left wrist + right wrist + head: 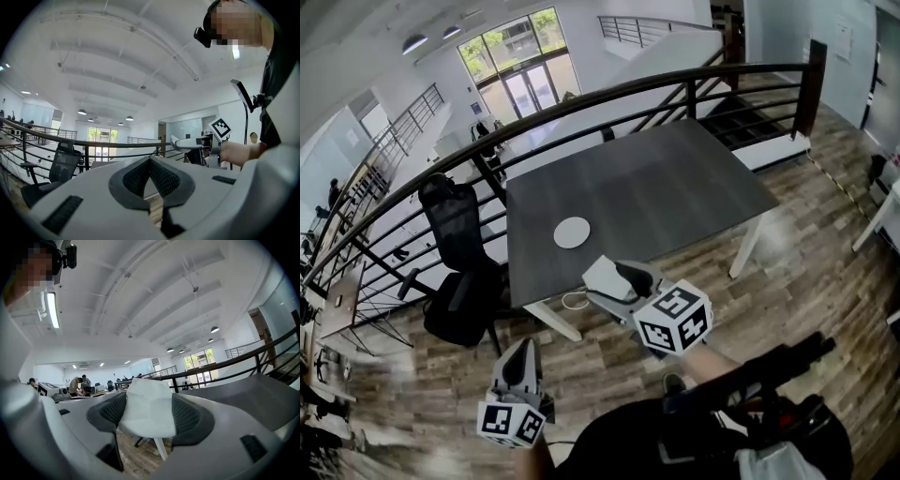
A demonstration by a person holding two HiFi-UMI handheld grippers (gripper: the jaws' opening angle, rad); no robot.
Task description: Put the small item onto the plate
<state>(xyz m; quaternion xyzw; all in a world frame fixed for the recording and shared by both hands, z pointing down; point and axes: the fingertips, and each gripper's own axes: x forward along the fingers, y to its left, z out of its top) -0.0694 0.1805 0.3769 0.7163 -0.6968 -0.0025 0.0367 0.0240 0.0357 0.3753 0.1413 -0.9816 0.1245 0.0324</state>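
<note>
Small item [147, 408], white and faceted, sits clamped between the pads of the right claw [149, 405]. The jaws stand wide around its flanks, and it fills the gap and juts past the tips. In the head view it hangs in the air on the person's side of the plate [572, 232], not yet over it, at about the near edge of the counter [675, 187]. The left claw [519, 354] is nearer the person, well apart from the plate, clenched with its pads together and nothing between them. The plate lies flat and bare, with nothing else beside it. Left of the plate, off the counter, stands a black office chair [455, 225]. Beyond the plate runs a dark railing [581, 105].

The step in hand looks like the carry to the plate. To do it well, bring the small item over the plate's middle and lower it until it touches or nearly does. Then release the jaws fully and draw straight back, so the pads do not drag the piece off the rim. The left claw has no part here and is best kept clear.
</note>
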